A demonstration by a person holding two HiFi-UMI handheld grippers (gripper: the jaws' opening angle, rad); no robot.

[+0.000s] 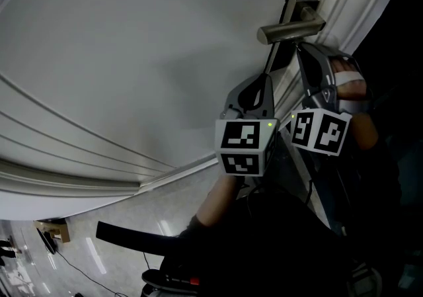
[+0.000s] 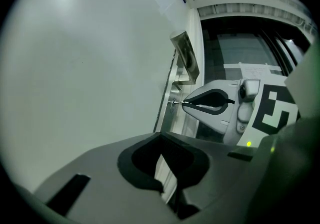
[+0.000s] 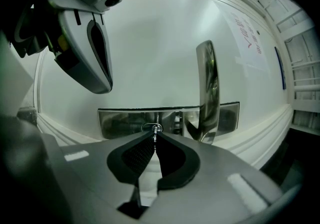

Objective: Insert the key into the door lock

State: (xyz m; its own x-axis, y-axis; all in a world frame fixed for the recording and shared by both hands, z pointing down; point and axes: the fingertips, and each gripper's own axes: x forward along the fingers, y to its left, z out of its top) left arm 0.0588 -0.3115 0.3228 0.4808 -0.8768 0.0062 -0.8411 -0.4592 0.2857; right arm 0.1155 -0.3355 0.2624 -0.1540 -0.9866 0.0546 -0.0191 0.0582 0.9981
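Observation:
In the right gripper view my right gripper [image 3: 154,137] is shut on a small metal key [image 3: 155,133]. The key's tip sits at the round keyhole [image 3: 150,127] in the shiny lock plate [image 3: 120,122] of the white door [image 1: 132,57]. The lever handle [image 3: 207,93] hangs just right of the keyhole. From the left gripper view, the right gripper [image 2: 186,102] points its key [image 2: 176,102] at the door edge. My left gripper [image 2: 161,138] looks shut with nothing in it and floats a little off the door, beside the right one. In the head view both grippers sit under the handle [image 1: 291,27].
Raised white mouldings [image 1: 79,157] run across the door below the lock. A dark doorway gap [image 2: 240,53] lies beyond the door edge. A printed paper sheet [image 3: 247,38] is stuck to the door. The tiled floor [image 1: 99,249] shows at the lower left.

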